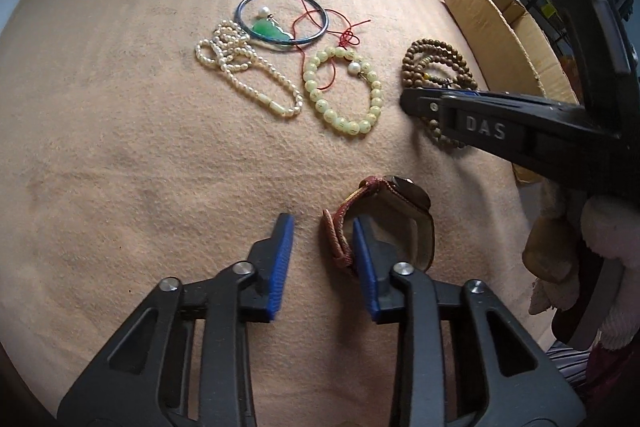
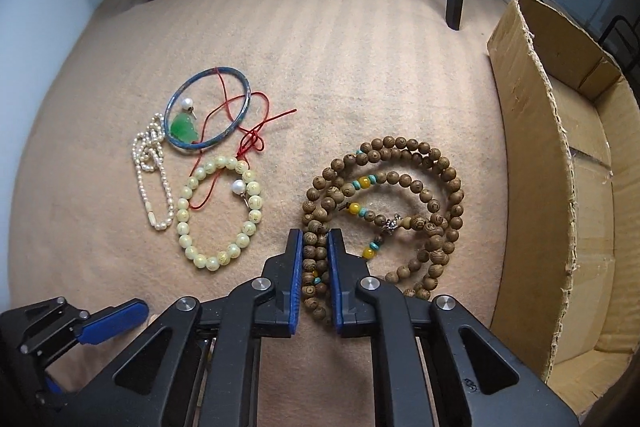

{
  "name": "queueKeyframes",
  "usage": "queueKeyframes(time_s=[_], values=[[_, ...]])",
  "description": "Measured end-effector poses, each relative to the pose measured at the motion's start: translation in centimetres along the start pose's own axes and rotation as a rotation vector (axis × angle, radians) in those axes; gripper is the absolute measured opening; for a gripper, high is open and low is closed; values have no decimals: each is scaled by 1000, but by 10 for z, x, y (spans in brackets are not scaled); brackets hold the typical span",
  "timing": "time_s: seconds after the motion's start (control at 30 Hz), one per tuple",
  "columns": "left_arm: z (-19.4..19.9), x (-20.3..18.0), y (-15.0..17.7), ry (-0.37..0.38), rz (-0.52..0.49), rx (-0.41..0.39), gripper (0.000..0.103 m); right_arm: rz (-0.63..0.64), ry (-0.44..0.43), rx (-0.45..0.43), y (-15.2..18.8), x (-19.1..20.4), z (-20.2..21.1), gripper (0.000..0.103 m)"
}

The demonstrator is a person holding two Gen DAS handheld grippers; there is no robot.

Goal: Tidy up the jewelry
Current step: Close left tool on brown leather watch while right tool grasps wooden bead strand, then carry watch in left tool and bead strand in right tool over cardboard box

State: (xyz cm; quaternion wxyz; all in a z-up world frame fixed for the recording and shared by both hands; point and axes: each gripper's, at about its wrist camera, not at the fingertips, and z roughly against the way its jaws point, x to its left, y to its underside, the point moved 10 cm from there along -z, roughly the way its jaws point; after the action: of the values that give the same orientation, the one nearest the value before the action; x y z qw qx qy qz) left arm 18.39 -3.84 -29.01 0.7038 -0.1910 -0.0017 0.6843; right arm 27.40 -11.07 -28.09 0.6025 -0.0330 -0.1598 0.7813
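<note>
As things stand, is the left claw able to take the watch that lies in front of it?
Probably yes. The left claw stands open right at the watch, one pad already inside the strap loop and the red strap between the pads. Nothing lies in the way; the right claw is busy on the wooden bead string.

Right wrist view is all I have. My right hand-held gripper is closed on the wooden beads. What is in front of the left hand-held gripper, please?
Observer: The left hand-held gripper points down at a watch, which your view does not show.
Operator: Does it hold the watch already?
Observer: Not yet. The watch's red strap stands between the open fingers, close beside one pad, and the other pad is clear of it.
Operator: Is the watch near my beads?
Observer: It lies apart from the wooden beads, closer to the left camera, on the beige cloth.
</note>
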Motion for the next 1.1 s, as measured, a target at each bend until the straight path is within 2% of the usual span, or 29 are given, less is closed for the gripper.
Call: queueKeyframes(time_s=[0.13, 0.23, 0.6, 1.1], values=[[2, 1, -2, 19, 9, 0, 9, -19, -18, -12, 2, -9, 7, 5], [5, 1, -1, 19, 5, -9, 7, -23, -37, -32, 2, -17, 22, 5], [37, 12, -10, 29, 51, -78, 7, -45, -80, -137, 0, -14, 71, 5], [85, -20, -29, 82, 4, -206, 7, -22, -101, -279, -10, -6, 136, 5]])
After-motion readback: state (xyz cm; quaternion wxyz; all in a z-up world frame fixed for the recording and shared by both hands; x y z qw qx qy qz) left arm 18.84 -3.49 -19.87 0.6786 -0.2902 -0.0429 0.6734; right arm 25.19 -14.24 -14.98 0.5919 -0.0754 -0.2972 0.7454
